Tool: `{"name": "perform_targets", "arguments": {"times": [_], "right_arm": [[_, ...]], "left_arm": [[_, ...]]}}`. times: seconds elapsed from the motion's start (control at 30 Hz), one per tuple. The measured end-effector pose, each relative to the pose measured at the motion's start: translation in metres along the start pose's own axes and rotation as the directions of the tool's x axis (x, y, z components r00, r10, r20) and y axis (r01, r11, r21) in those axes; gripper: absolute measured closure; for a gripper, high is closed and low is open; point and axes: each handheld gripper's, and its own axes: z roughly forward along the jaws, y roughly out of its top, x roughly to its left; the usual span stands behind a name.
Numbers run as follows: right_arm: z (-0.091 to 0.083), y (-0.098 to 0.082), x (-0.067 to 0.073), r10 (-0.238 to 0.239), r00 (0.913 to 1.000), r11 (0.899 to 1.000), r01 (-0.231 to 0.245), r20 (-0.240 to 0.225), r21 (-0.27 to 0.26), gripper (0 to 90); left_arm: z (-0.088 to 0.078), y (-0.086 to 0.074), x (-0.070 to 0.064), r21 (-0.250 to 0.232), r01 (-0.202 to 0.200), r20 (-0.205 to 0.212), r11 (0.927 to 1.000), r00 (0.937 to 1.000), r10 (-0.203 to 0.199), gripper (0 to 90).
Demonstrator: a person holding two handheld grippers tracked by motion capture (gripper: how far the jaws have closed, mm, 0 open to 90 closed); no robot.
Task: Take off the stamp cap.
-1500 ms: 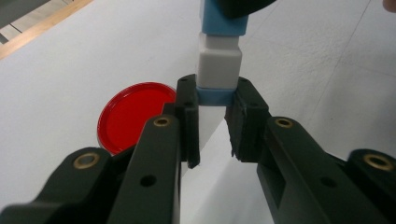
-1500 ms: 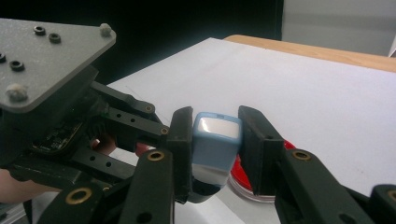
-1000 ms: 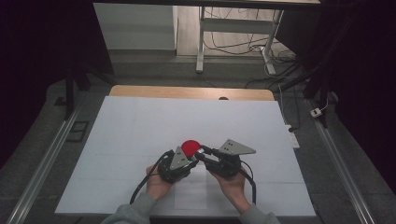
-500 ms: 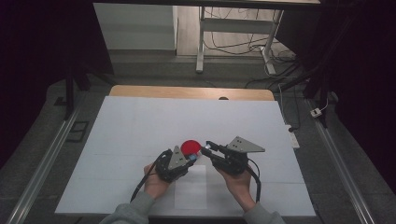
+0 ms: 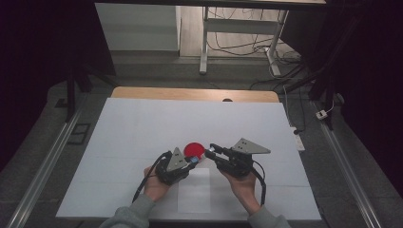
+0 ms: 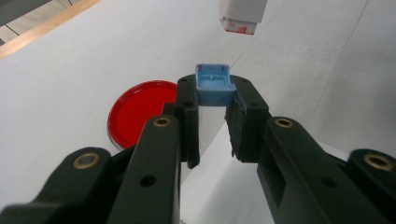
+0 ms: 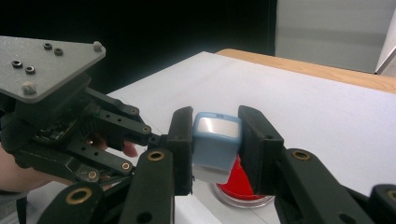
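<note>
**Two small pieces pinched at the tips, little margin for a slip**

In the lower middle of the high view, the left gripper (image 5: pixel 192 161) and the right gripper (image 5: pixel 212 150) meet tip to tip just below a red lid (image 5: pixel 194 149) lying flat on the white table (image 5: pixel 142 123).

The left gripper view shows its jaws clamped on a small blue cap (image 6: pixel 214 84), held only at the very ends of the pads, hollow side up, at the upper centre of the frame. In the right gripper view the jaws are closed on a little white container with a blue collar (image 7: pixel 215 144) at the centre of the frame, tilted a little, with the red lid behind and below it.

The main risk is the shallow hold on the blue cap: any sideways push as the two pieces come together could pop it out of the pads and send it onto the table or the lid. The tilt of the container adds to this, since a cap pressed on at an angle would likely jam or skid off. Whether the cap and the container actually touch cannot be told from the high view, where the tips overlap. If the container holds anything, a jolt could spill it; its contents are not visible.
</note>
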Motion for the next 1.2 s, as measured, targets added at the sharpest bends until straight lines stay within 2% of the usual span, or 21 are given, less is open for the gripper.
{"name": "perform_targets", "arguments": {"times": [0.3,0.43,0.7,0.93,1.2], "right_arm": [[-0.001,-0.001,-0.002,0.009,1.0000,1.000,-0.009,0.001,0.001,66.7],[-0.001,-0.001,-0.002,0.008,1.0000,1.000,-0.008,0.001,0.001,66.7],[-0.002,-0.001,-0.004,0.005,1.0000,1.000,-0.005,0.008,-0.002,66.7],[-0.005,0.000,-0.008,0.000,0.9998,1.000,0.000,0.018,-0.002,66.7],[-0.005,-0.001,-0.009,-0.011,0.9998,1.000,0.010,0.019,0.006,66.7]], "left_arm": [[-0.005,-0.001,0.003,0.005,-0.002,0.009,1.0000,1.0000,0.002,74.7],[-0.012,-0.002,0.006,0.001,0.009,0.009,1.0000,0.9999,-0.009,74.7],[-0.031,-0.010,0.015,-0.016,0.053,0.000,0.9985,0.9986,-0.053,74.6],[-0.051,-0.020,0.023,-0.018,0.070,-0.006,0.9974,0.9975,-0.070,74.6],[-0.078,-0.041,0.031,-0.013,0.107,-0.030,0.9941,0.9937,-0.108,74.6]]}}
